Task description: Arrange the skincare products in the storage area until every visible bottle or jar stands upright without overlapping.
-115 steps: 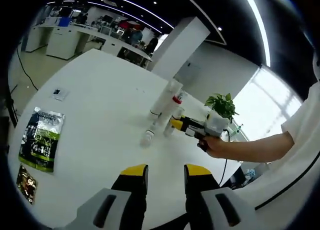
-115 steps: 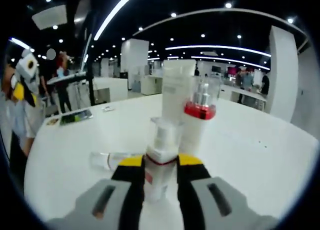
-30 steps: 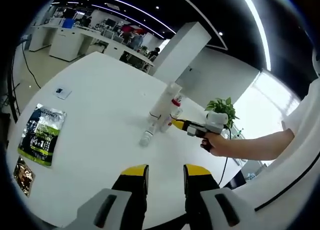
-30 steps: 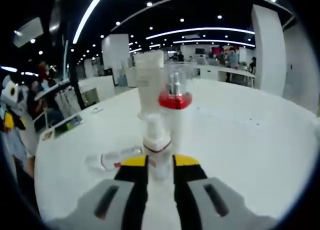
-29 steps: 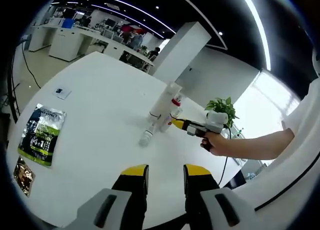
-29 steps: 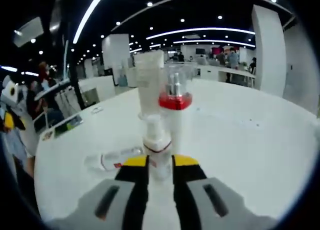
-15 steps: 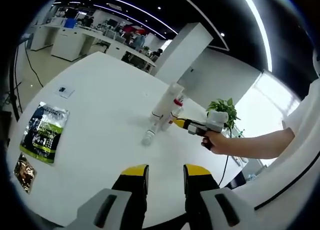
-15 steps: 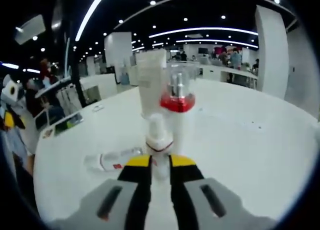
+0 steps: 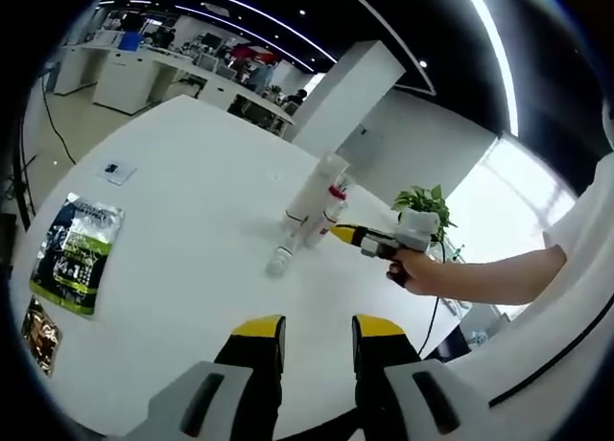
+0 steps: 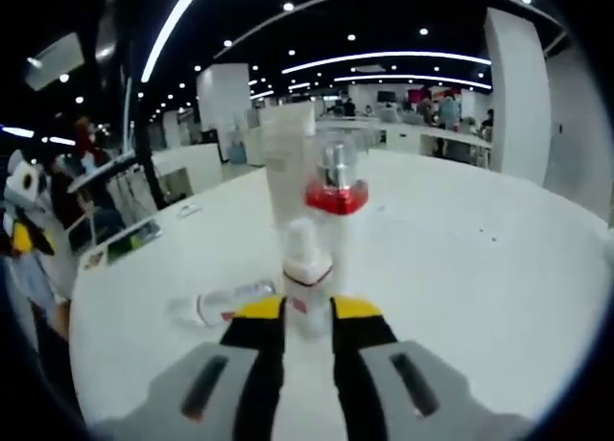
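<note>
Right gripper view: the right gripper [image 10: 309,312] jaws are pinching a small upright white pump bottle [image 10: 306,278] on the white bench [image 10: 460,278], cap pointing up; a clear bottle [image 10: 219,304] is lying sideways. Left gripper [image 9: 307,328] jaws are gaping, holding nothing.

Open office: white pillar [image 9: 346,91], dark ceiling with light strips [image 10: 384,59], white desks [image 9: 125,77].
</note>
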Available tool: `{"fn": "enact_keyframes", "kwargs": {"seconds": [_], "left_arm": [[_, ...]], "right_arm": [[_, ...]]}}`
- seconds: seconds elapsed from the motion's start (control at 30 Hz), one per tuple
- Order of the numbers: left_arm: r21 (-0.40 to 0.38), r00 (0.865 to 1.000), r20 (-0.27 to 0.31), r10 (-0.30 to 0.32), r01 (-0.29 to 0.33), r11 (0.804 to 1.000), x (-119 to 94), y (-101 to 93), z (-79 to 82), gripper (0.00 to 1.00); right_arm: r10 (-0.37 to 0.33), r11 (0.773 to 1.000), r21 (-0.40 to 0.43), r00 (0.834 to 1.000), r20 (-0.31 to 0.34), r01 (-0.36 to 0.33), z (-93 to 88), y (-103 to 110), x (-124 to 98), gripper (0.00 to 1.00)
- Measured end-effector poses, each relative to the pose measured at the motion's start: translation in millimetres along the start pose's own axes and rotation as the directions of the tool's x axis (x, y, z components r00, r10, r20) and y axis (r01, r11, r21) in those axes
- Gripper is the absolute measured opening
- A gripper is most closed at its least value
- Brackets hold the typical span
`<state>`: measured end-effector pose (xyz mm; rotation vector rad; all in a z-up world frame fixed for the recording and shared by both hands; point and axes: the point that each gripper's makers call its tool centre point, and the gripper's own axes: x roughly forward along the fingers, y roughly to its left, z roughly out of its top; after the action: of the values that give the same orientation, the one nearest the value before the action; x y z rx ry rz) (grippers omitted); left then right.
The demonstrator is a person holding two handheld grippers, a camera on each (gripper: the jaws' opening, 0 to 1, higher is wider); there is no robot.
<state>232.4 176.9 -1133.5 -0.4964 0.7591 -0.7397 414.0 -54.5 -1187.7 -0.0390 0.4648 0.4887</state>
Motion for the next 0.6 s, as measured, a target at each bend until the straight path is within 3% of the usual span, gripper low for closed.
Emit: {"fn": "enact_keyframes", "kwargs": {"seconds": [0.13, 0.2, 0.4, 0.6], "left_arm": [[0.013, 0.999, -0.046, -0.018, 0.019, 1.0, 20, 0.7, -0.9, 0.29], [0.023, 0.998, -0.067, -0.02, 0.021, 1.0, 29, 1.8, -0.4, 0.29], [0.122, 0.991, -0.133, -0.027, 0.043, 0.992, 69, 4.7, 12.0, 0.29], [0.198, 0.976, -0.218, 0.011, 0.033, 0.98, 108, 17.2, 16.3, 0.34]], "right_arm": [[-0.017, 0.994, 0.104, 1.0, -0.019, 0.019, -11.2, 3, -17, 0.22], [-0.018, 0.994, 0.112, 1.0, -0.022, 0.02, -16.1, 5, -27, 0.24], [-0.022, 0.977, 0.212, 0.999, -0.044, 0.031, -44.9, 20, -76, 0.28], [-0.047, 0.953, 0.297, 0.997, -0.065, 0.064, -66.7, 39, -121, 0.31]]}}
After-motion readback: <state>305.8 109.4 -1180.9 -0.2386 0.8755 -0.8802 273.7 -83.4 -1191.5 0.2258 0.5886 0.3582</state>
